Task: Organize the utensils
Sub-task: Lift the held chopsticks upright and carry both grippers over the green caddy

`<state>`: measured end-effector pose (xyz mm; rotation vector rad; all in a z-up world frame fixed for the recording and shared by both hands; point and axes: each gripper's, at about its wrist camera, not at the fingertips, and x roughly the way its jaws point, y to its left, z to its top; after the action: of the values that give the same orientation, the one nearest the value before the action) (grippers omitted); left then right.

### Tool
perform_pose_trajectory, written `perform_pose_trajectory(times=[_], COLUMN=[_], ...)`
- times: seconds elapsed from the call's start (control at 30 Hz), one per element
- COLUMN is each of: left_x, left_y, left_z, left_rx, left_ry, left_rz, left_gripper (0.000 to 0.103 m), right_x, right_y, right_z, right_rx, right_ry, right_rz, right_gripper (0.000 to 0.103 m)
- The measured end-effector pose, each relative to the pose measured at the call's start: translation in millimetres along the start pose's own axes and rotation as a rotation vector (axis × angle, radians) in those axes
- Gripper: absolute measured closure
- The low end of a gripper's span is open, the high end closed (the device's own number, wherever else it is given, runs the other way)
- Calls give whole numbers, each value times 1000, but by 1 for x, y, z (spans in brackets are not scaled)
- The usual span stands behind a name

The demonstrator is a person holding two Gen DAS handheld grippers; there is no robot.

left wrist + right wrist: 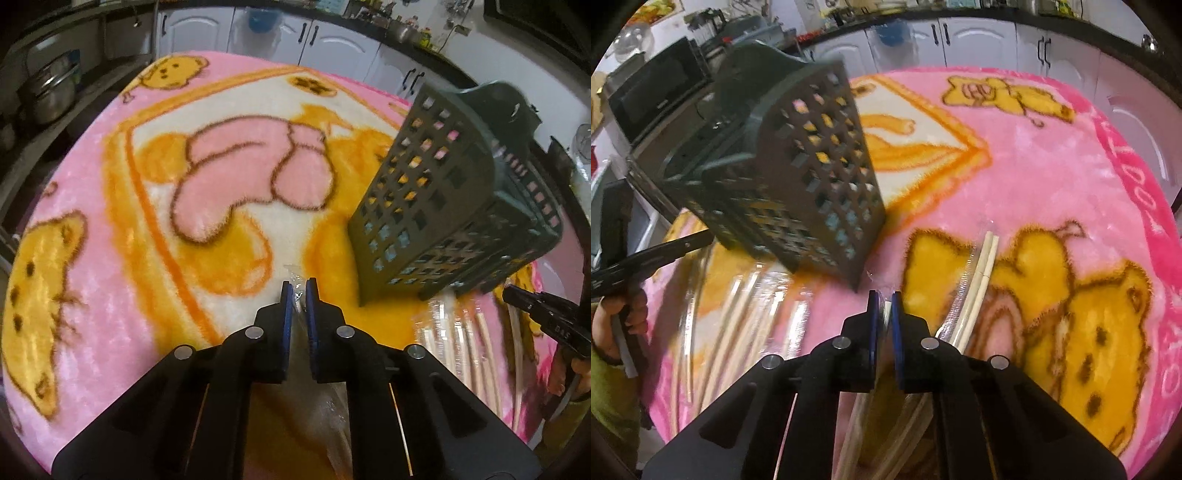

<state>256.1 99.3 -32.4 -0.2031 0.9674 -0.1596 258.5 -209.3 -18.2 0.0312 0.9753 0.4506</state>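
A dark green lattice utensil basket (443,192) (783,177) stands on the pink cartoon blanket (92,288) (1052,177). My left gripper (299,295) is shut on the edge of a clear plastic packet (295,280) just left of the basket's foot. My right gripper (885,306) is shut on a clear packet of pale chopsticks (982,273), whose tips stick out ahead to the right of the jaws. More wrapped chopsticks (461,332) (738,317) lie in front of the basket, between the two grippers.
A person's hand (628,314) (580,369) grips a black handle at the frame edge. White cabinets (332,40) (979,37) and a dark counter run behind the table. A microwave (657,92) and steel pots (48,92) sit off to the sides.
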Motion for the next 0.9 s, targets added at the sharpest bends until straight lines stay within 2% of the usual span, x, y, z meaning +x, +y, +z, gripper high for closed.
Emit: perform_pose_trajectory(times=[0.2, 0.47, 0.73, 0.9], left_x=[-40, -103, -145, -161], left_y=[-12, -52, -84, -93], left_z=[5, 15, 36, 51], left_rx=[32, 112, 173, 178], left_ry=[-107, -268, -374, -429], left_rz=[-24, -82, -120, -123], left_gripper=[99, 101, 101, 101], right_x=[-41, -99, -146, -166], right_y=[16, 46, 59, 65], right_z=[3, 21, 45, 62], right_rx=[-17, -86, -100, -113], right_ry=[-101, -272, -441, -532], right_rz=[61, 116, 162, 162], right_gripper=[97, 98, 98, 98])
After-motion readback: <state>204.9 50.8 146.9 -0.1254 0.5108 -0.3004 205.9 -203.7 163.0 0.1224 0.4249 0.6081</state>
